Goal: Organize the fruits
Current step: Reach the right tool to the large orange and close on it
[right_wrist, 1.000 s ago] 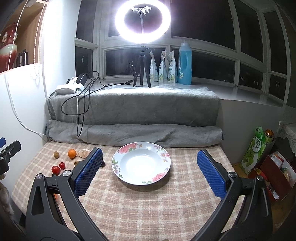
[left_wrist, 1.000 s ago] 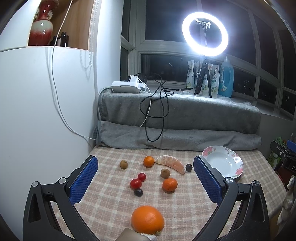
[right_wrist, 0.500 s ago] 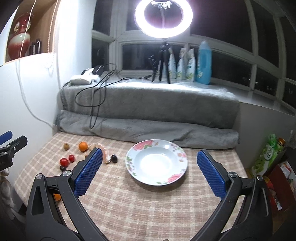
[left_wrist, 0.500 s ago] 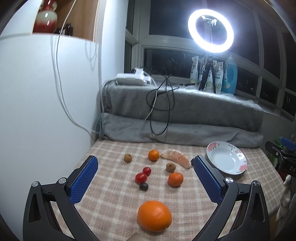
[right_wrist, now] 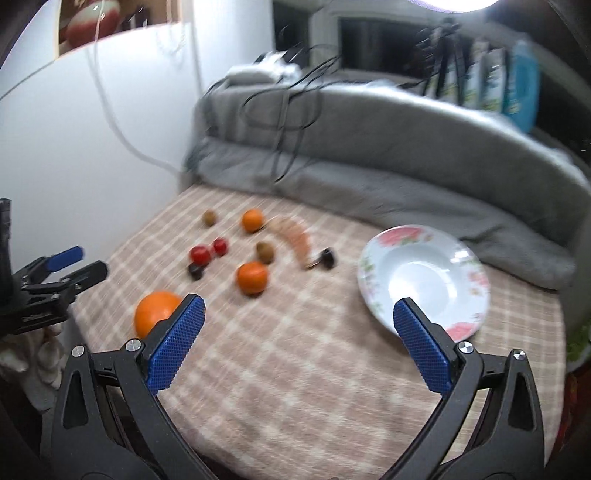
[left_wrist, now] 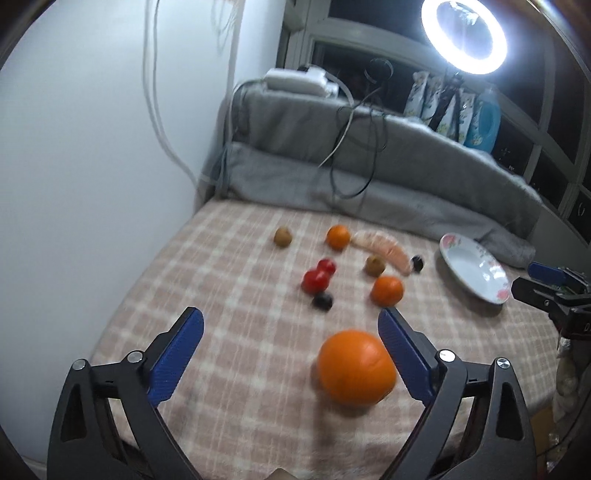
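Observation:
A big orange lies on the checked tablecloth near the front, just inside my open left gripper, by its right finger. Beyond lie two small oranges, two red tomatoes, two brown kiwis, dark grapes and a peeled citrus segment. An empty floral plate sits to the right, just ahead of my open right gripper. The big orange is by the right gripper's left finger. Both views are blurred.
A grey rolled blanket with black cables runs along the table's far edge. A white wall stands at the left. A ring light and bottles stand on the sill. The other gripper shows at the right edge of the left wrist view.
Both grippers have tilted down and moved in over the table. The right gripper has swung left, so the fruits now lie ahead of it. Both stay open.

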`<control>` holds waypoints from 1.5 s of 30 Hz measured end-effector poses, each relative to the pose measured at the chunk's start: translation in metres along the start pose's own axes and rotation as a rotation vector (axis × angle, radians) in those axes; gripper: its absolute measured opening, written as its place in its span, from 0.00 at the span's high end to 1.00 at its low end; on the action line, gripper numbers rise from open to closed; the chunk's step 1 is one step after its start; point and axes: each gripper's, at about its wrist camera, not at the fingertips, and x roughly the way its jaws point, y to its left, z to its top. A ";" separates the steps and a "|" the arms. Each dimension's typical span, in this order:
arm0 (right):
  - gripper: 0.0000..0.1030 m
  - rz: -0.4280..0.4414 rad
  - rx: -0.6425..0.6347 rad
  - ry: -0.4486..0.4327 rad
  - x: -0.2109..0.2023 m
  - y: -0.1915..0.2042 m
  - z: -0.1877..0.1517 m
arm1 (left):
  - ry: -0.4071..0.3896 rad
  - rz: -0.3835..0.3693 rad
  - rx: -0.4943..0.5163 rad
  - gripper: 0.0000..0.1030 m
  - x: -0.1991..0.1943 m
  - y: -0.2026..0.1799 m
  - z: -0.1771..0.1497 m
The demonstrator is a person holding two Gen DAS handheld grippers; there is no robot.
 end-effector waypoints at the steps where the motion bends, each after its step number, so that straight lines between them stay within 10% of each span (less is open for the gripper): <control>1: 0.00 0.019 -0.003 0.017 0.004 0.002 0.000 | 0.011 -0.002 -0.002 0.09 0.001 0.002 -0.002; 25: 0.21 0.424 0.149 0.390 0.111 0.046 -0.001 | 0.233 -0.287 -0.022 0.28 0.032 -0.019 -0.035; 45: 0.31 0.546 0.163 0.497 0.140 0.077 -0.010 | 0.278 -0.320 -0.025 0.34 0.049 -0.018 -0.036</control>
